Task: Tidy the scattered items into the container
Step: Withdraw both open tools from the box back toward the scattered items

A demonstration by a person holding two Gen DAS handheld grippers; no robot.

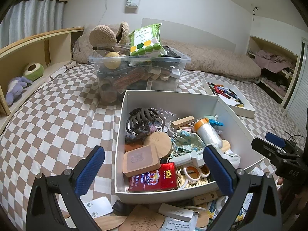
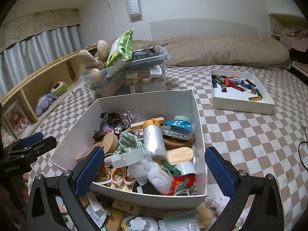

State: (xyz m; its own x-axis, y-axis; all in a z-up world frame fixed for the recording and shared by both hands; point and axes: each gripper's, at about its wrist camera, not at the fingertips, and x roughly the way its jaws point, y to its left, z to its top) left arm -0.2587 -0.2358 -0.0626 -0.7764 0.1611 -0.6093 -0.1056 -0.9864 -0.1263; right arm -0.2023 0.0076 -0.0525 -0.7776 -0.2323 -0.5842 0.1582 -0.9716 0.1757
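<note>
A white cardboard box stands on the checkered bed, full of small items: a hair claw, a foil-wrapped roll, wooden discs and a red packet. Loose items lie in front of the box: a white card, a carved wooden coaster, a white flower-shaped piece and small boxes. My left gripper is open and empty above the box's near edge. My right gripper is open and empty over the same box.
A clear plastic bin packed with things stands behind the box, a green packet on top. A shallow white tray of lighters lies to the right. A wooden shelf with plush toys runs along the left.
</note>
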